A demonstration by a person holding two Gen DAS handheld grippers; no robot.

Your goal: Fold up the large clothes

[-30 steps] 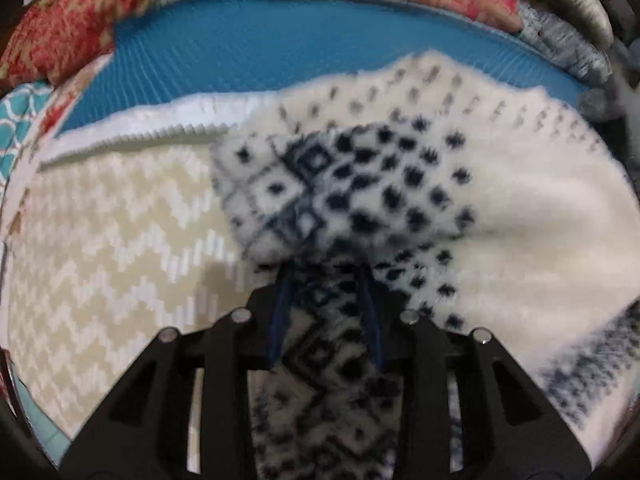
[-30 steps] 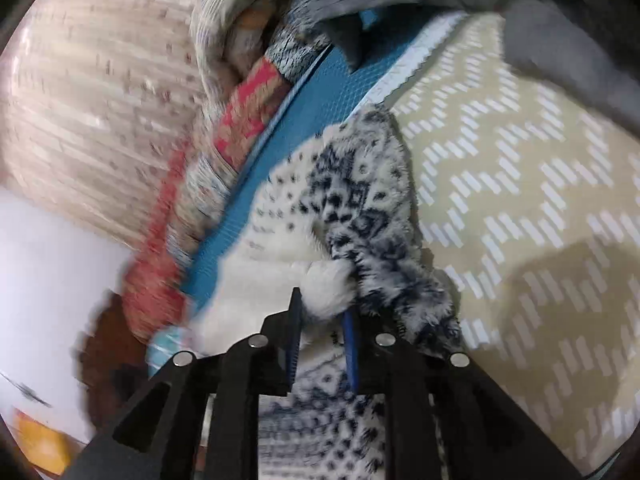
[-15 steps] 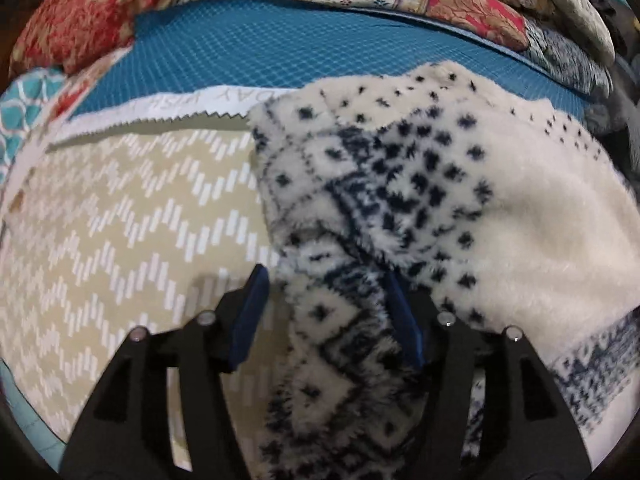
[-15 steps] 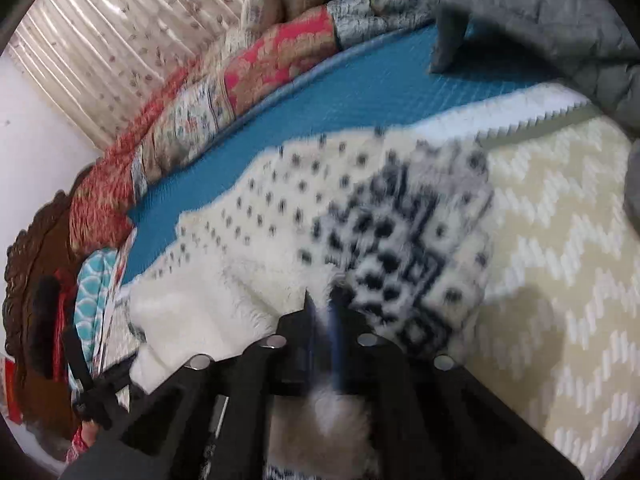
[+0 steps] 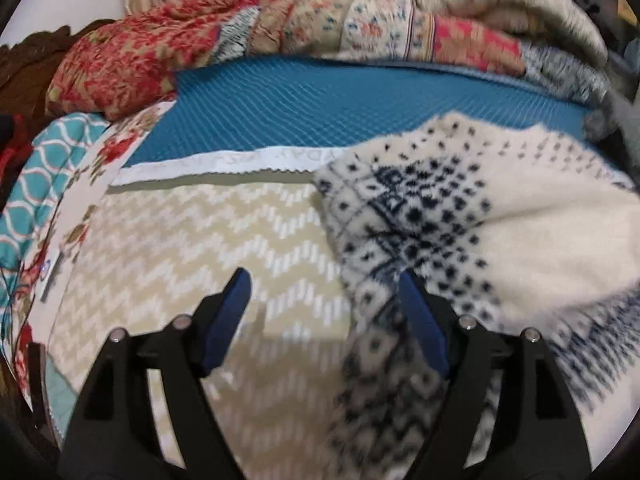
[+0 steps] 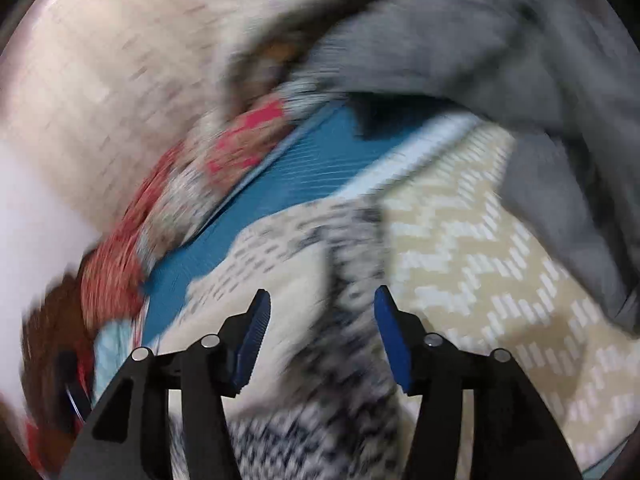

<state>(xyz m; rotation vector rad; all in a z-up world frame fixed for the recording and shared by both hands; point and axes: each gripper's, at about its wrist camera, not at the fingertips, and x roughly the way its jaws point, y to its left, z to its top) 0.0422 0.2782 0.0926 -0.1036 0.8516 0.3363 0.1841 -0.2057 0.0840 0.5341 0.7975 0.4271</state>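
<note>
Fleece sweater flat on chevron blanket, left gripper jaws wide — right gripper jaws wide, empty.

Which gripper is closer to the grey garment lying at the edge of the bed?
Right. The right gripper is open over the fleece sweater, with the grey garment just beyond it. The left gripper faces the sweater's other side.

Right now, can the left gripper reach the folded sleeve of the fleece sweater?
Probably yes. The left gripper is open, and the folded sleeve lies just ahead, touching its right finger; nothing covers it.
</note>
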